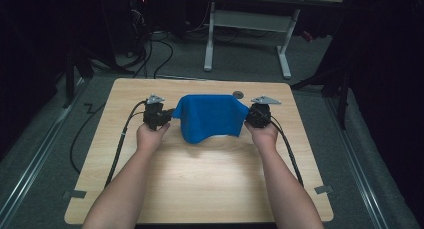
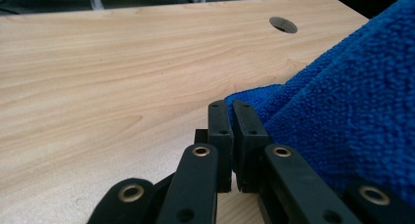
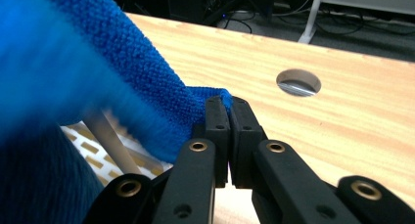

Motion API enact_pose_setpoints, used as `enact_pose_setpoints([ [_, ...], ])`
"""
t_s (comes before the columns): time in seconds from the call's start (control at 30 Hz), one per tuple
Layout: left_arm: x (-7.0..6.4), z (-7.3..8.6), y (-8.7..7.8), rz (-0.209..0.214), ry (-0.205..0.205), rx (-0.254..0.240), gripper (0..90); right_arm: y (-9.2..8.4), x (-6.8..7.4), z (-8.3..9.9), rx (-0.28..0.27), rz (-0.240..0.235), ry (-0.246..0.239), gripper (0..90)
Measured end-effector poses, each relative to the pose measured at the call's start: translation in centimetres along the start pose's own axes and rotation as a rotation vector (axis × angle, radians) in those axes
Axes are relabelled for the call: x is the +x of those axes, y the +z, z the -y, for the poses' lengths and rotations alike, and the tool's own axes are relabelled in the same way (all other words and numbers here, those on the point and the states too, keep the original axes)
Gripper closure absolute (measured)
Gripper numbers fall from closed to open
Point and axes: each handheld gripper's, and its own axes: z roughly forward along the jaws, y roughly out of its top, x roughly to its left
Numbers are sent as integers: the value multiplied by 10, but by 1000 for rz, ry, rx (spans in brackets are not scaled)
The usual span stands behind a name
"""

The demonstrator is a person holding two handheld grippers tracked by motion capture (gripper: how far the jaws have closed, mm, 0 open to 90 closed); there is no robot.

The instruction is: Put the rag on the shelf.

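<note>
Blue cloth (image 1: 210, 116) stretched left-right between two hand-held grippers, each clamped on a corner.

Towel (image 1: 210, 116) stretched between the two grippers, above the middle of the table (image 1: 200, 179), sagging toward the near side. Left gripper (image 1: 167, 114) at the towel's left corner, right gripper (image 1: 248, 115) at its right corner, each closed on a corner, jaws pointing inward toward one another. Left hand (image 1: 150, 134) just before the left gripper, right hand (image 1: 264, 133) just before the right one. Round hole (image 1: 238, 94) in the table behind the towel, near the far edge. Desk frame (image 1: 247, 39) on the floor behind the table.
</note>
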Motion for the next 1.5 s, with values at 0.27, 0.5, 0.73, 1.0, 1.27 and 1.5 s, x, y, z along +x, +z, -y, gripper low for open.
enact_pose_setpoints([
  [0.27, 1, 7, 8, 4, -17, 52, 875, 6, 2, 8, 27, 3, 2, 889],
  [0.5, -1, 11, 11, 23, -12, 62, 863, 9, 2, 12, 40, 4, 4, 887],
  [0.73, 0, 8, 6, 2, -26, 52, 774, 6, -2, 15, 21, 9, 34, 825],
  [1.0, 3, 2, -7, -50, -22, 6, 627, -2, -9, 12, 7, 30, 46, 733],
  [1.27, 7, -4, -20, -92, -14, -23, 561, -12, -13, 4, -19, 47, 41, 677],
  [1.5, 11, -8, -30, -124, -5, -35, 531, -20, -17, -1, -25, 56, 33, 621],
])
